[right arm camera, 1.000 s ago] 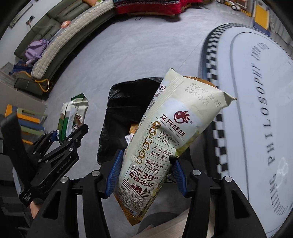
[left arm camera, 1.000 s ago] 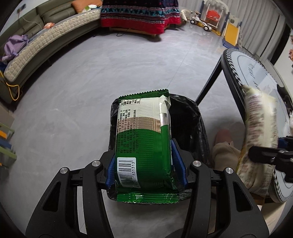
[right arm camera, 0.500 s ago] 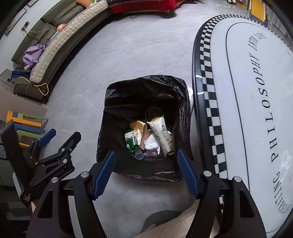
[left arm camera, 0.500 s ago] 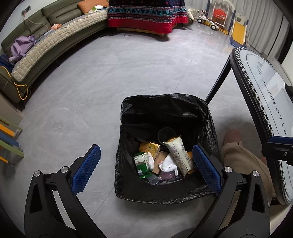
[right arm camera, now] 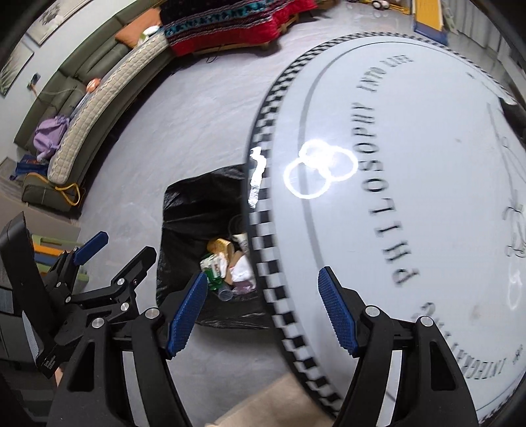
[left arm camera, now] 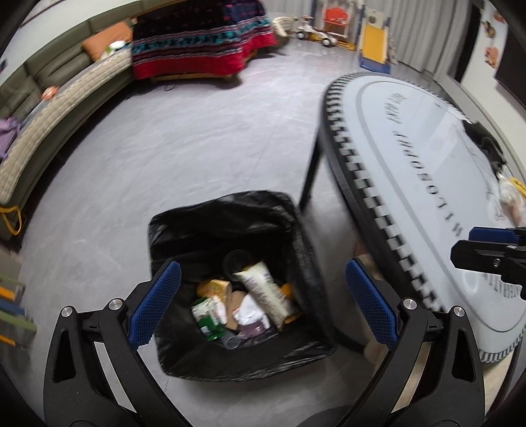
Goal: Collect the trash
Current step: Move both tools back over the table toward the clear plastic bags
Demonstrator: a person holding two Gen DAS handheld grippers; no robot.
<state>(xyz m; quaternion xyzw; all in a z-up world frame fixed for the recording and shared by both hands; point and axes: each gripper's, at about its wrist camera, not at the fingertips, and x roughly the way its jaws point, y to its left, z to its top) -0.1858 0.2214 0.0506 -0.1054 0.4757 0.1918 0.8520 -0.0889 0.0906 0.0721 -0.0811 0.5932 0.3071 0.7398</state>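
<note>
A bin lined with a black bag (left arm camera: 223,203) stands on the grey floor beside the round table (left arm camera: 411,164). Inside it lie a green packet (left arm camera: 207,315), a cream snack bag (left arm camera: 266,295) and several other wrappers. My left gripper (left arm camera: 263,266) hangs open above the bin with nothing between its blue pads. My right gripper (right arm camera: 263,272) is open and empty over the table's checkered edge (right arm camera: 263,230), which hides part of the bin (right arm camera: 197,197). At the table's far right lies a pale, blurred wrapper (left arm camera: 509,200).
A long sofa (left arm camera: 65,108) curves along the left wall. A patterned cloth (left arm camera: 197,39) hangs at the back, with toys (left arm camera: 342,23) beside it. A table leg (left arm camera: 309,177) stands next to the bin. A person's beige trouser leg (right arm camera: 263,404) shows below.
Both grippers opened and let go of the green packet and the cream snack bag, which now lie in the bin. Both then swung right towards the table and rose a little.
</note>
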